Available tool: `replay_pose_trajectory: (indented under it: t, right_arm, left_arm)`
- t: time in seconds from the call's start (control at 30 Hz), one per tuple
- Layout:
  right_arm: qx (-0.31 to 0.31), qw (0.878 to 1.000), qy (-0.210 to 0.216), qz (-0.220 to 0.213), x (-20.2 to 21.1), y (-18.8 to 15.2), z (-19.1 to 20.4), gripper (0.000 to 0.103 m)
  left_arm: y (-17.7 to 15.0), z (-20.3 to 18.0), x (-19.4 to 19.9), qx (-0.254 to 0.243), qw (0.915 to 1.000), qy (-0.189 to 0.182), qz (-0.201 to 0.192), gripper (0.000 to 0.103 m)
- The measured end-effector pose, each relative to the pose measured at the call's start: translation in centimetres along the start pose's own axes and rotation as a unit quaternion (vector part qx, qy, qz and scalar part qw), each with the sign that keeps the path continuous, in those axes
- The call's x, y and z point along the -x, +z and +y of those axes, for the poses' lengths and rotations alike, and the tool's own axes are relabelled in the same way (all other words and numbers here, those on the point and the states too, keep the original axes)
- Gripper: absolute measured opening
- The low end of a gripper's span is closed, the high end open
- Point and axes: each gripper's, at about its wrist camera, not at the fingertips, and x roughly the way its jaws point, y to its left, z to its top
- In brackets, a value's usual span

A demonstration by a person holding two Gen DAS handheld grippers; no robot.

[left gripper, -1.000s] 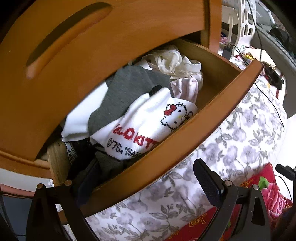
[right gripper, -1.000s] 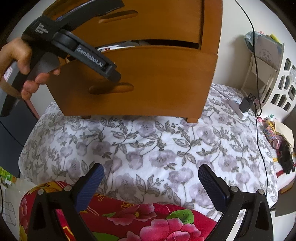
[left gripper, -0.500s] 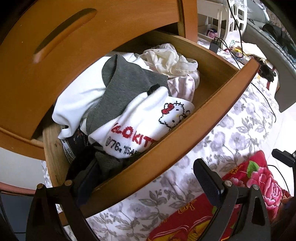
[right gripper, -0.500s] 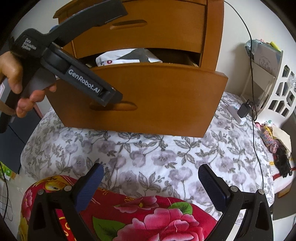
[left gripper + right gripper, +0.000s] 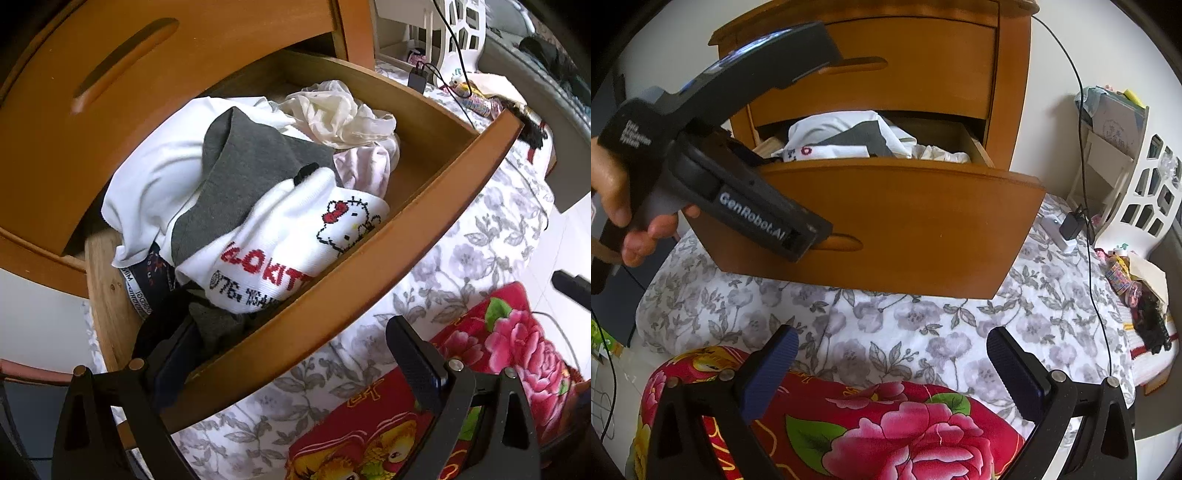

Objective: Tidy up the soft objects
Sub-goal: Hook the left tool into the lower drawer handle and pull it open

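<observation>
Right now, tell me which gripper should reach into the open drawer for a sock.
Left. The left gripper straddles the drawer front beside the white sock; the right gripper hangs open over the bedspread.

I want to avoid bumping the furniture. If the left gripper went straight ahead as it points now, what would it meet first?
Probably the drawer front: the left gripper straddles its top edge, one finger inside and one outside. Depth is unclear; a little higher and it would meet the white cartoon-cat sock.
</observation>
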Motion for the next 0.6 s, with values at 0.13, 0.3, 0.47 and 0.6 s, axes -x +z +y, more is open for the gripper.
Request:
replay_pose_trajectory:
  t: [0.13, 0.3, 0.47, 0.6]
  right_arm:
    - [0.002, 1.0, 0.002, -0.004, 0.5, 0.0, 0.0, 0.103]
    - [0.0, 1.0, 0.001, -0.003, 0.6, -0.1, -0.1, 0.103]
    - [0.0, 1.0, 0.002, -0.003, 0.6, -0.1, -0.1, 0.103]
    - [-0.003, 1.0, 0.001, -0.003, 0.6, -0.1, -0.2, 0.103]
  left_arm:
    - [0.2, 0.2, 0.2, 0.009, 1.0, 0.002, -0.004, 0.098]
    - [0.1, 0.2, 0.2, 0.005, 1.0, 0.006, -0.003, 0.098]
    - [0.1, 0.1, 0.2, 0.011, 0.9999, 0.009, -0.006, 0.098]
    - [-0.2, 0.7, 1.3, 0.03, 0.9993, 0.011, -0.02, 0.098]
